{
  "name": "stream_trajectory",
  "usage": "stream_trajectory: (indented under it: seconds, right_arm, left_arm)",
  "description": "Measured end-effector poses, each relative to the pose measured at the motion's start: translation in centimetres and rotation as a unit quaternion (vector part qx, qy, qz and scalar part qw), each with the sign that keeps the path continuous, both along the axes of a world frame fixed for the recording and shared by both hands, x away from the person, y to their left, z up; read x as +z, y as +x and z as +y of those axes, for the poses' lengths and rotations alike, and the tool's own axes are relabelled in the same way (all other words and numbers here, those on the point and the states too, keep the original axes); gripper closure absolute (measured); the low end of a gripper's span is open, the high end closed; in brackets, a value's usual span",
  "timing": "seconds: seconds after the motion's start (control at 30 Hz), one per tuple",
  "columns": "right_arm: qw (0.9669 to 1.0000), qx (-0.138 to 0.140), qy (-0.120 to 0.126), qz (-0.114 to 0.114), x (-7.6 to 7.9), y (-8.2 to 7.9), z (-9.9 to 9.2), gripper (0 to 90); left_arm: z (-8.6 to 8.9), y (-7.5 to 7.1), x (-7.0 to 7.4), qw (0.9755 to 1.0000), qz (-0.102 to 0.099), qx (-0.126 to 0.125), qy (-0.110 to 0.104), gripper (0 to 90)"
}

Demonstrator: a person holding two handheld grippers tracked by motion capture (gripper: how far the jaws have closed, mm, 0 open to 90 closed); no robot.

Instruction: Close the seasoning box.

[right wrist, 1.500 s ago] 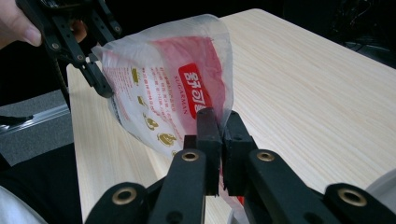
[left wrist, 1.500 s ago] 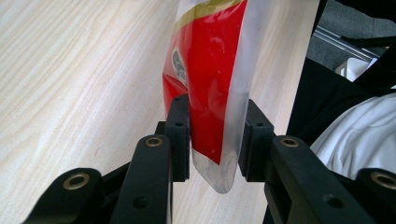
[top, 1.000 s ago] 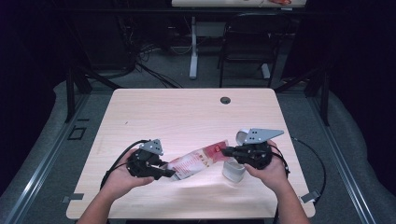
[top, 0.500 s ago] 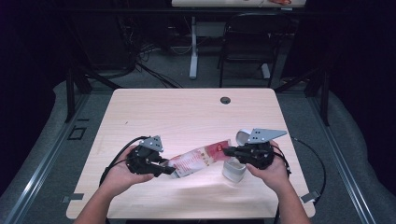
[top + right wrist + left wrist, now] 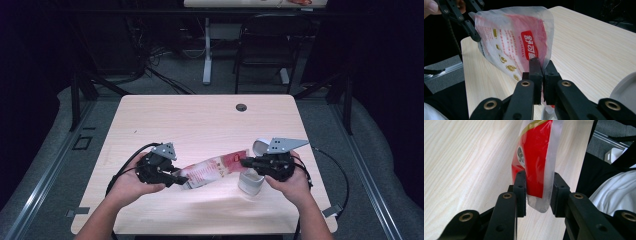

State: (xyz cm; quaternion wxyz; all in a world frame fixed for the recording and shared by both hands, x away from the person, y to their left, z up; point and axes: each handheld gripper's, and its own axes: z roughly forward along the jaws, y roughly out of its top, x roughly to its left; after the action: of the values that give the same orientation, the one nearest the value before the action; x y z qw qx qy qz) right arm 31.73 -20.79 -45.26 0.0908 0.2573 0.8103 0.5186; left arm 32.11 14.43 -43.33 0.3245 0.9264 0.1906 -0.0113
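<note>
Red and clear plastic make up the pouch (image 5: 212,170), which hangs stretched in the air between the two tools, just above the pale wooden bench (image 5: 200,120). The left tool (image 5: 176,178) has one end of the pouch between its jaws; in the left gripper view the jaws stand a little apart with the pouch's sealed edge (image 5: 540,182) running through the gap, one pad against the film and the other just beside it, so I judge it a loose hold rather than a firm pinch. The right tool (image 5: 245,162) has its jaws pressed together on the pouch's opposite edge (image 5: 534,50), and the printed face shows beyond them.

Near the right hand (image 5: 287,180) a white cup (image 5: 250,182) stands on the bench, just below the raised end of the pouch.

As a judgement: the pouch is lifted and held at both ends, so the pick-up is done. Opening it, or tipping its contents into the cup, looks like what is left; no tear or spill shows.

Hard to make out: whether the pouch is sealed or already open, what is inside it, and whether the cup holds anything. The right tool covers part of the cup in the high view, and the small print on the pouch is too blurred to read.
</note>
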Motion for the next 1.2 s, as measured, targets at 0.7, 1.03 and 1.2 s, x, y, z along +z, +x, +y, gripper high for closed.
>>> stream_trajectory:
  seconds: [0.7,1.03,1.2]
  right_arm:
    - [1.0,-0.006,0.003,0.003,-0.1,0.0,-0.6,87.1]
    - [0.9999,-0.011,0.004,0.006,-0.1,0.0,-0.9,87.0]
    - [0.9999,-0.014,0.004,0.008,-0.2,0.0,-1.1,86.5]
  left_arm:
    - [-0.8,0.4,1.9,0.9996,-0.006,-0.007,0.026,71.4]
    - [-1.4,0.6,3.0,0.9992,-0.011,-0.014,0.036,71.6]
    - [-1.7,0.8,3.6,0.999,-0.01,-0.016,0.04,71.7]
